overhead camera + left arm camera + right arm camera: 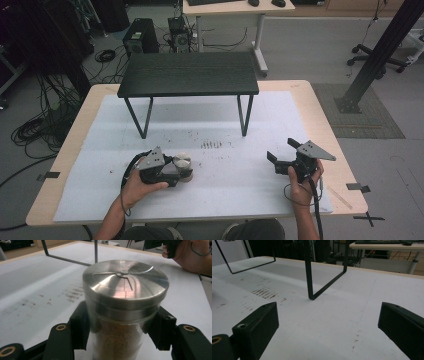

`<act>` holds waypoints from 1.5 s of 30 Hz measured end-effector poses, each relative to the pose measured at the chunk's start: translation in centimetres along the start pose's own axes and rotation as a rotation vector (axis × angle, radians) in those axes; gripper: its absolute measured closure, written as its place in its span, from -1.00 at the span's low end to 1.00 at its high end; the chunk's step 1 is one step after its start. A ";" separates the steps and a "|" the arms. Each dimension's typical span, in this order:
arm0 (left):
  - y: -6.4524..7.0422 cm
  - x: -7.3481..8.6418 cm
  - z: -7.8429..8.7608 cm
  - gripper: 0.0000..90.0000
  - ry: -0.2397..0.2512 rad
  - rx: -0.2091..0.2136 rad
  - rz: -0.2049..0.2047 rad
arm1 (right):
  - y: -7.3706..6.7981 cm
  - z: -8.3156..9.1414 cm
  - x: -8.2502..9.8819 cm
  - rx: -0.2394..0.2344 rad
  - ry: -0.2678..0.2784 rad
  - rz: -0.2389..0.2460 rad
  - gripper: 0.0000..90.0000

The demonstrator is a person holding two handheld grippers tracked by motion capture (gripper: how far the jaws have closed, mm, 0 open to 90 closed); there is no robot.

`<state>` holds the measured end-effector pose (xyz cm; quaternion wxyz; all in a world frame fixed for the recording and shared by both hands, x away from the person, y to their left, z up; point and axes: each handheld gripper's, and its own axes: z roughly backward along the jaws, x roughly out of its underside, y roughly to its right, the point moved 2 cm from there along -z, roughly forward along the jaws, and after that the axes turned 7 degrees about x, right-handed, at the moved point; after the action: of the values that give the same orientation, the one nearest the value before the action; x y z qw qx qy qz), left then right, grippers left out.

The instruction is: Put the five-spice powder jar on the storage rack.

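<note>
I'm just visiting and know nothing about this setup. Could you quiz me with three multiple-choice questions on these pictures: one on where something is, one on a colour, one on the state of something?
1. Where is the jar with the metal lid?
A. On the small black table
B. Between the left gripper's jaws
C. In the right gripper

2. What colour is the top of the small raised table?
A. Black
B. White
C. Red

3. How does the right gripper stand?
A. Shut on the jar
B. Shut on nothing
C. Open and holding nothing

Answers:
1. B: the left gripper view has the left gripper with a jaw at each side of the jar.
2. A: the high view shows a dark top.
3. C: its jaws stand wide apart over bare white sheet.
</note>
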<state>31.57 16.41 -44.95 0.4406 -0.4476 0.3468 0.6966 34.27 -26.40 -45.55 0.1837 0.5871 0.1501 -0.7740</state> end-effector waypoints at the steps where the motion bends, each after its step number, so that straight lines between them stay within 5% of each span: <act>1: 0.0 0.0 0.0 -0.05 0.001 0.000 0.000 | 0.0 0.0 0.0 0.000 -0.001 0.000 -0.93; 45: 0.1 -0.2 0.0 -0.05 -0.013 -0.002 -0.005 | 0.0 -0.1 0.0 0.000 -0.008 0.002 -0.93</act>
<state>31.56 16.33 -44.81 0.4441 -0.4446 0.3420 0.6987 34.33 -26.36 -45.60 0.1850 0.5842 0.1489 -0.7761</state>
